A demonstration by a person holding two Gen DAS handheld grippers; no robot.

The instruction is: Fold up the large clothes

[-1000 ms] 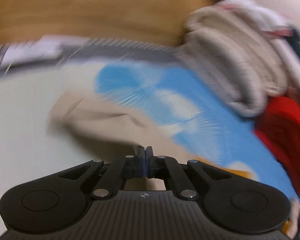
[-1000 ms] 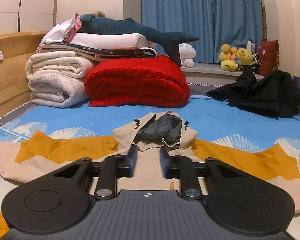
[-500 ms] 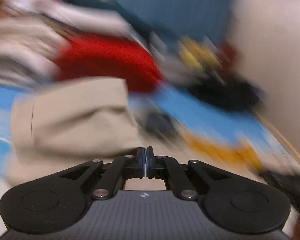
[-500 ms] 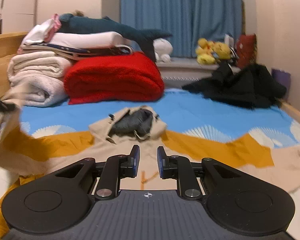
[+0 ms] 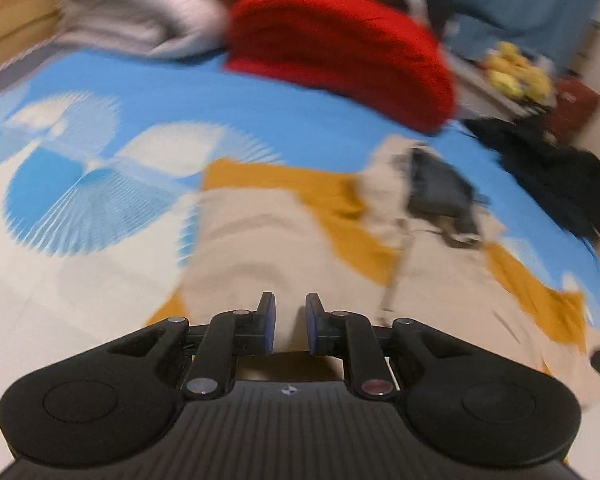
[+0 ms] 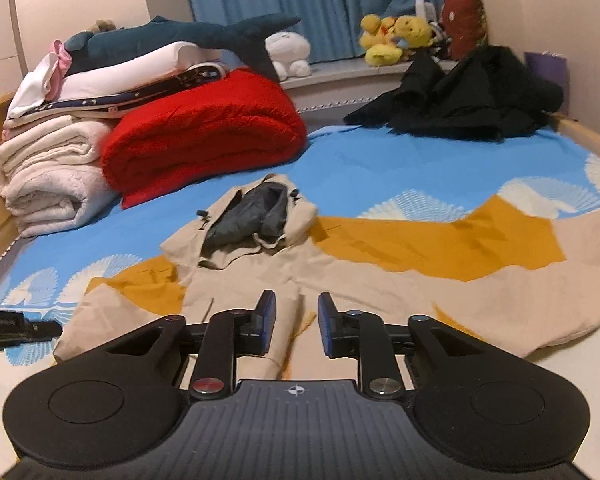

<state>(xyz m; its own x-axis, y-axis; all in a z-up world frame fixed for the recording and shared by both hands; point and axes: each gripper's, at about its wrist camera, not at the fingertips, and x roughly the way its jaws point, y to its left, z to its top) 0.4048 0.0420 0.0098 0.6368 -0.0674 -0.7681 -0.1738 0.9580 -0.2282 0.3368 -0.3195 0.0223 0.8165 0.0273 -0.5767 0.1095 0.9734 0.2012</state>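
A beige and mustard hooded jacket (image 6: 360,284) lies spread face up on the blue patterned bedsheet (image 6: 380,172). Its grey-lined hood (image 6: 256,216) points toward the far blankets. The jacket's left sleeve (image 6: 108,312) lies folded inward over its side, while the right sleeve (image 6: 572,248) stretches out flat. My left gripper (image 5: 290,320) hovers over the beige cloth (image 5: 276,240); its jaws are opening and nothing is between them. My right gripper (image 6: 292,320) stands open by a narrow gap above the jacket's front seam, with no cloth between its fingers.
A rolled red blanket (image 6: 204,136) and stacked white blankets (image 6: 48,176) with a shark plush (image 6: 180,36) fill the far left. Black clothes (image 6: 460,96) are heaped at the far right, plush toys (image 6: 396,36) sit on the sill, and a wooden bed edge (image 6: 596,140) runs along the right.
The left gripper swung in from the left carrying the beige sleeve, laid it over the jacket and parted its jaws, letting go. The right gripper shifted slightly and rolled.
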